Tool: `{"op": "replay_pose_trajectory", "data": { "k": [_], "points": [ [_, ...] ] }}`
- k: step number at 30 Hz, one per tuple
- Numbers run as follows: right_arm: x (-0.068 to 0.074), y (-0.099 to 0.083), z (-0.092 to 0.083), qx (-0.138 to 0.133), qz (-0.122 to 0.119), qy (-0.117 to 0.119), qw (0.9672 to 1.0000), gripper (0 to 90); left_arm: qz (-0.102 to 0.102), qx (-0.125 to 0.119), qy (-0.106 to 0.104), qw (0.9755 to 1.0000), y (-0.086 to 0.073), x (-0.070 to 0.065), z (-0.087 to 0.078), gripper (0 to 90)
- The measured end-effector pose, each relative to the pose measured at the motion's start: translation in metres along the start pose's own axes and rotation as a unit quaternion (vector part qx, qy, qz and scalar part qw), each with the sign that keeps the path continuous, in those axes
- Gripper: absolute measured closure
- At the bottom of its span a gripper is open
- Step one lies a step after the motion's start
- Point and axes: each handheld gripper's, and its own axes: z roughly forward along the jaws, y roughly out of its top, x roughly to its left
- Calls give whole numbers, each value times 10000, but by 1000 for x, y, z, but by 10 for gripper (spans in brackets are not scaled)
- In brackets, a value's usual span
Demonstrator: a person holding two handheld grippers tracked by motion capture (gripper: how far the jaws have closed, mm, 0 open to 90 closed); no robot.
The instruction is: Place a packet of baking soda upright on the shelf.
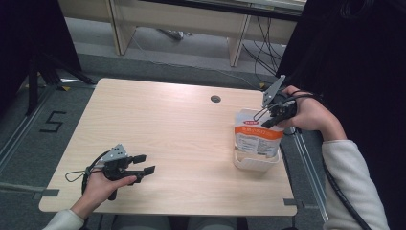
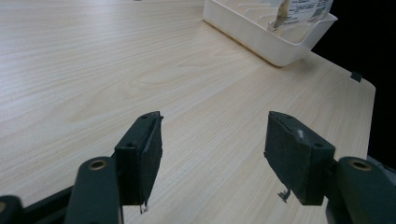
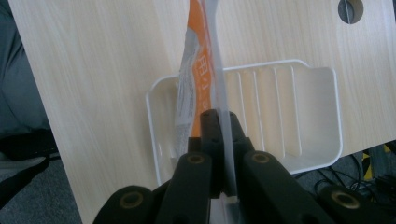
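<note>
Pouch placement into tray, in progress
Right gripper is clamping the pouch upright in the tray; release likely follows; left gripper is resting unclenched, empty

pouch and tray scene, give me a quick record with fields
held item: orange and white pouch, upright, pinched at its top edge
holder: right gripper, shut on the pouch
pouch position: lower end inside the white plastic tray
tray position: near the table's right edge
left gripper: open, nothing between its jaws, over bare table
</note>
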Motion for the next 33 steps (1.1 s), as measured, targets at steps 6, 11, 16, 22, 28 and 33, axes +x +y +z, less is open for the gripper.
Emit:
{"op": "replay_pose_trajectory", "data": {
  "k": [6, 11, 16, 22, 28, 33],
  "points": [
    [-2, -3, 4, 50, 37, -51, 10000, 900, -10, -6, -4, 10000, 0, 0, 0, 360],
    [-4, -3, 6, 35, -25, -64, 10000, 900, -9, -7, -4, 10000, 0, 0, 0, 360],
    [-5, -6, 10, 41, -30, -88, 9999, 900, -13, -11, -6, 10000, 0, 0, 0, 360],
    [-4, -6, 10, 23, -97, -174, 9998, 900, -17, -4, -3, 10000, 0, 0, 0, 361],
    [-3, -5, 13, 24, -512, -212, 9985, 900, -21, -4, 4, 10000, 0, 0, 0, 360],
    [-3, -5, 18, 18, -422, -117, 9990, 900, 21, -6, -9, 10000, 0, 1, 0, 360]
  ]
}}
